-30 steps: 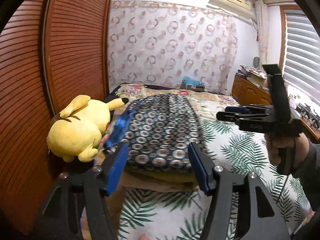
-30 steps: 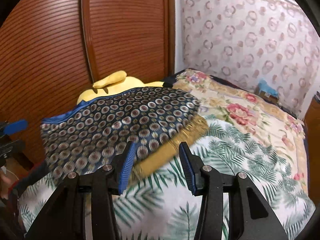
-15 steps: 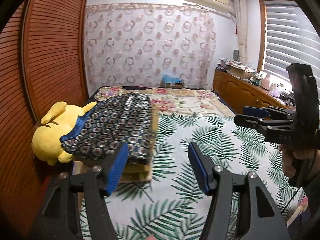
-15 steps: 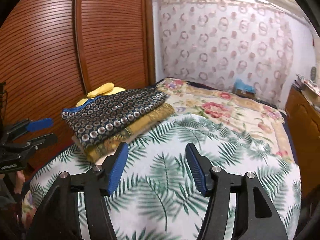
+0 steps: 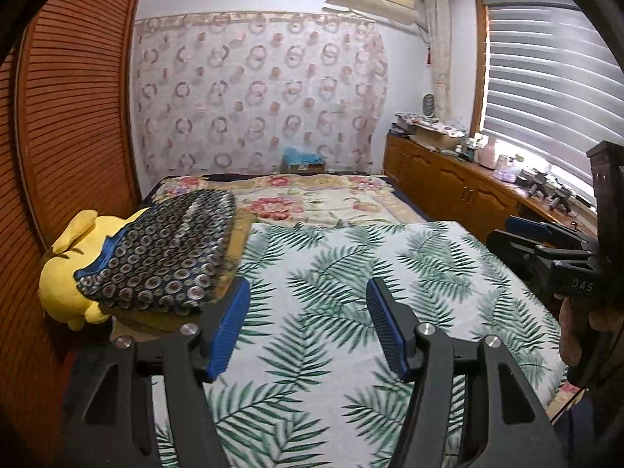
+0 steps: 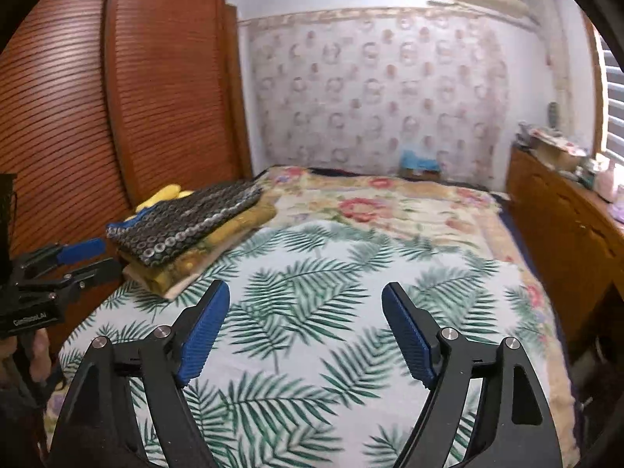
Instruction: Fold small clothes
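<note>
Left wrist view: stack [image 5: 167, 257] on bed [image 5: 351, 273], long axis running away, just left-ahead of empty half-spread left tongs [image 5: 306, 329], nearer than right tongs [image 6: 306, 333], just opening wide, empty.

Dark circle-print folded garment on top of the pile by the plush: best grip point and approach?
Judging from the pose, take the dark circle-print garment at its near folded edge, where it overhangs the mustard fabric beneath. Come in from the palm-print sheet side, jaws level, one finger over and one under. The yellow plush and wardrobe block the far side. Both grippers are open and empty.
</note>
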`<state>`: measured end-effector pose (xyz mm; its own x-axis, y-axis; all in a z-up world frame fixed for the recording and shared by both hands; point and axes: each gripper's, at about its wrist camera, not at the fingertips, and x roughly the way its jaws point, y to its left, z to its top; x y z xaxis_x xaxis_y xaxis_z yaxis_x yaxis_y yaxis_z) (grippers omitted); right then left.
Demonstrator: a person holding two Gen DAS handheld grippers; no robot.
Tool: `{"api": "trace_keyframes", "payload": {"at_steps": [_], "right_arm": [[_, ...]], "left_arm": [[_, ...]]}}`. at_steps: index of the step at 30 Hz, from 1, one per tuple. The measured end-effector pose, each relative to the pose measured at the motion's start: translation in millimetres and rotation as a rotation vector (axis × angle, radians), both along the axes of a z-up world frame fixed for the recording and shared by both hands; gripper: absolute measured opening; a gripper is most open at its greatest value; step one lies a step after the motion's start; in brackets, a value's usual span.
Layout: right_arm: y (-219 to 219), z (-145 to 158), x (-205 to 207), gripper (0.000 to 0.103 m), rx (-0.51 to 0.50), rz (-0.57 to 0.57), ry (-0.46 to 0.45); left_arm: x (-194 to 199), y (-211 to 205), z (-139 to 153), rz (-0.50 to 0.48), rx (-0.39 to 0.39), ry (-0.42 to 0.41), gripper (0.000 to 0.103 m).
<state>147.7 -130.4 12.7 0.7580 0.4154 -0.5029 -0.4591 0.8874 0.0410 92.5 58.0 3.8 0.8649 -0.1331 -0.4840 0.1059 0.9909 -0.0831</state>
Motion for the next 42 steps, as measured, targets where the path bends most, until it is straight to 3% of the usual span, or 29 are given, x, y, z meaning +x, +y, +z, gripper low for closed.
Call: {"api": "trace_keyframes", "payload": {"at_steps": [13,42], "right_arm": [[-55.0,40.6,-47.0,0.083,0.052,-0.164,-0.133],[-66.6,35.5,-50.1,0.083,0.045,-0.196,-0.135]], "left_arm": [[-18.8,-28.7,49.7,0.023,0.023,-0.085,0.061],[-21.7,-30.4,48.5,0.057,0.049,-0.097,0.061]]}}
